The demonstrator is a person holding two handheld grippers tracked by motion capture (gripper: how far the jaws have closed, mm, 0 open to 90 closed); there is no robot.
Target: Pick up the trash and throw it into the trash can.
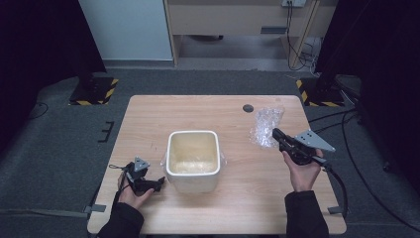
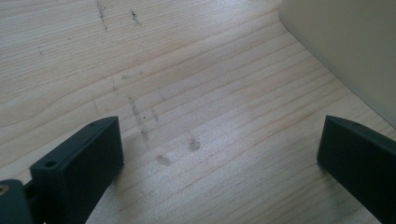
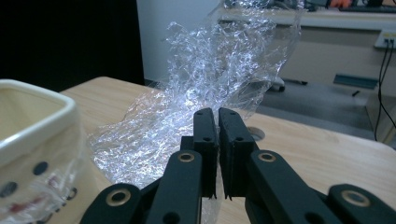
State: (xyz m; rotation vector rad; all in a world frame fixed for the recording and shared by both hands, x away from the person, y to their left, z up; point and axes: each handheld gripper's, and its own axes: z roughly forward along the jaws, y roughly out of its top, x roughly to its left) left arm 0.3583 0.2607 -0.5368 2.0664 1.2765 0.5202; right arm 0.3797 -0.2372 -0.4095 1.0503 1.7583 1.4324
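A cream square container [image 1: 192,181] stands at the middle of the wooden table [image 1: 158,116], with some clear film clinging to its sides. A crumpled sheet of clear plastic film [image 1: 265,125] is at the right. My right gripper [image 1: 276,133] is shut on its near edge. In the right gripper view the film [image 3: 219,70] rises above the pressed-together jaws of the gripper [image 3: 217,114], and the container [image 3: 37,126] sits at the left. My left gripper [image 1: 160,181] lies open just left of the container. Bare wood shows between its fingertips [image 2: 219,140], with the container wall [image 2: 345,42] at the upper right.
A dark round cable hole [image 1: 248,108] is set in the table's far right part. Black cables [image 1: 346,163] trail across the carpet to the right of the table. Yellow-black striped stand bases [image 1: 94,91] sit beyond the far corners.
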